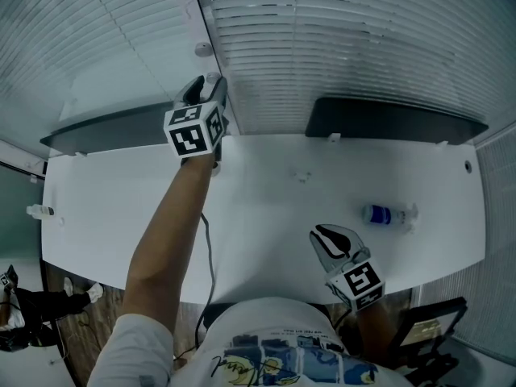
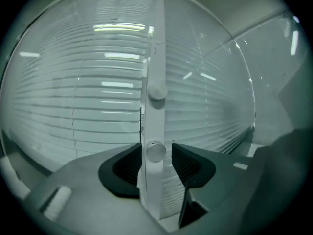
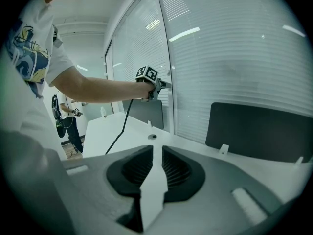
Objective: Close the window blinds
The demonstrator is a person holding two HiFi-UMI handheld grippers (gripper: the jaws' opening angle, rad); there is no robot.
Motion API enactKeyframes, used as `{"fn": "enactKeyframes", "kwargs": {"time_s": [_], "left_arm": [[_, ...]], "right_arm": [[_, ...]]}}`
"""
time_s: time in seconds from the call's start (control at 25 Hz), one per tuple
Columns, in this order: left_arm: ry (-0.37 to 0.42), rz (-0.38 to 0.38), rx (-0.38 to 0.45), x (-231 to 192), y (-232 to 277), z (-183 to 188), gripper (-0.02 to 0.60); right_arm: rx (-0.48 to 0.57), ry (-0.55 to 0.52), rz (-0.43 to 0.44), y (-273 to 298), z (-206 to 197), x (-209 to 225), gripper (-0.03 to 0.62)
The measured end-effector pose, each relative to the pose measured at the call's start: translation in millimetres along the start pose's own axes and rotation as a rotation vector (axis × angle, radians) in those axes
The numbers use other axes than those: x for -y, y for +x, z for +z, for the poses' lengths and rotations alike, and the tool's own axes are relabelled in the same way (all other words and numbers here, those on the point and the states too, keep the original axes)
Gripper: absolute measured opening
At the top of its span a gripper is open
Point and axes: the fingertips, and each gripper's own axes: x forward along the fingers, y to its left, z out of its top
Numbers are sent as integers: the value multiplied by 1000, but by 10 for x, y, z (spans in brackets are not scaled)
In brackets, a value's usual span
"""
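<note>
White slatted blinds hang behind glass on both sides of a white upright frame post. The post carries two round knobs, an upper one and a lower one. My left gripper is raised to the post, jaws standing wide on either side of the lower knob, with a gap showing beside it. My right gripper hovers low over the white table. Its jaws are a narrow gap apart with nothing between them.
Two dark screens stand along the table's far edge. A plastic bottle lies on the table at the right. A black cable runs under my left arm. Another person stands at the far left.
</note>
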Motion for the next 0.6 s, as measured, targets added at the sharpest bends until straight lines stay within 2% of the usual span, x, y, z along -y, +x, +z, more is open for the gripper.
{"fn": "enactKeyframes", "kwargs": {"time_s": [0.08,0.28,0.4,0.48,0.6], "left_arm": [[176,15,-10,30,-23,-25,199],[678,44,-49,153,-20,-72,199],[933,53,-51,202,4,-81,196],[1052,50,-56,218,31,-99,189],[1135,47,-72,184,72,-113,167]], "right_arm": [[3,-1,-1,2,9,3,46],[4,-10,-1,13,14,13,46],[3,-10,-2,11,16,17,46],[0,-6,-2,8,12,18,46],[0,-5,-3,9,1,18,46]]}}
